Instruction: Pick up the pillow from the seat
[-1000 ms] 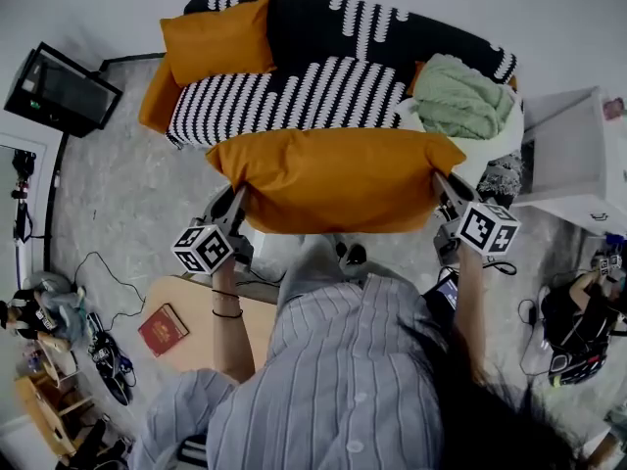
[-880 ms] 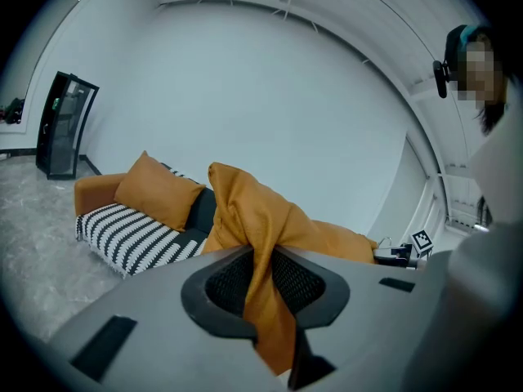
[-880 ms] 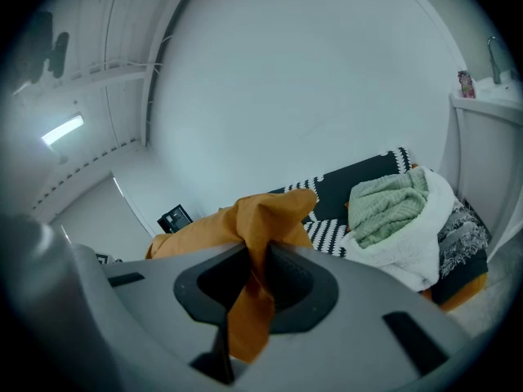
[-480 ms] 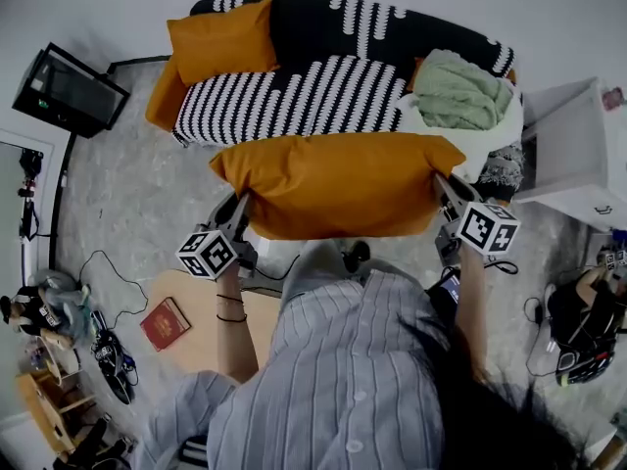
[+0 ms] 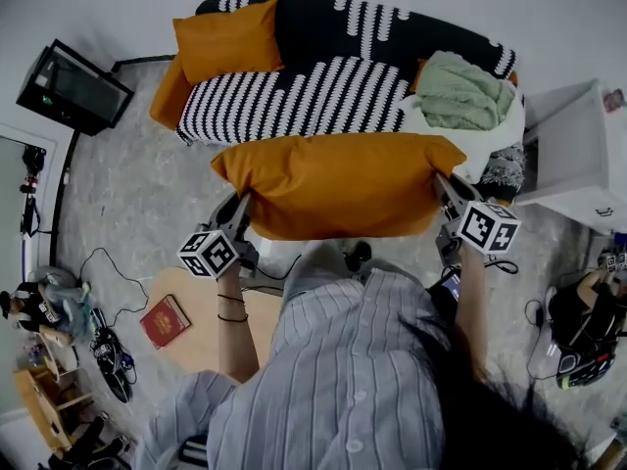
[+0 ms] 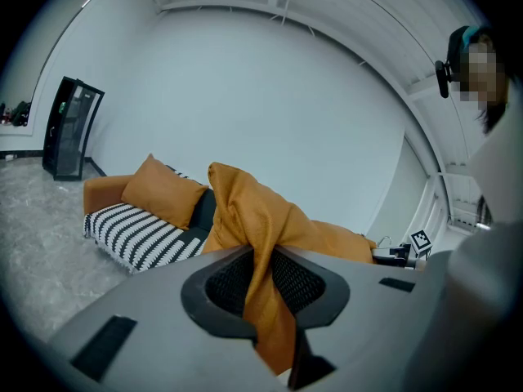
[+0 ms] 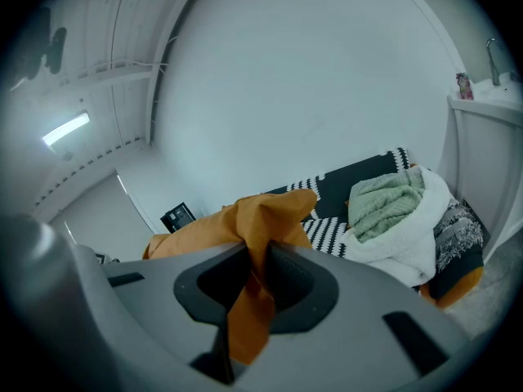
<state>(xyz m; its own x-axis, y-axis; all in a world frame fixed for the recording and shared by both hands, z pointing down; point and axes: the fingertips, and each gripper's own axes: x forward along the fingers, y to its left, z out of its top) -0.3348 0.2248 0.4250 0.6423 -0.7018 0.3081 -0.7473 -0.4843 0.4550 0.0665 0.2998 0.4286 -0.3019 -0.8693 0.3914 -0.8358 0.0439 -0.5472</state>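
The black sofa (image 5: pixel 392 32) with its black-and-white striped seat runs across the room ahead of me. In front of that seat hangs the big orange pillow (image 5: pixel 338 179). It is stretched lengthwise between my two hands, and in the head view its far edge overlaps the front of the stripes. At the sofa's right end a green blanket (image 5: pixel 462 91) lies bunched on a white throw (image 5: pixel 490 145). A smaller orange cushion (image 5: pixel 227 39) leans against the backrest at the left end.

My left gripper (image 5: pixel 241 204) is closed tight on the pillow's near left corner. In its own view a fold of orange cloth is pinched between the jaws and trails down past them. My right gripper (image 5: pixel 441 186) is clamped the same way on the near right corner, with a bunch of fabric squeezed between its jaws. The pillow's whole body therefore lies beyond and between the two grippers, with one at each end.

Low to my left a small red book (image 5: pixel 164 323) lies on a wooden table (image 5: pixel 201 346).
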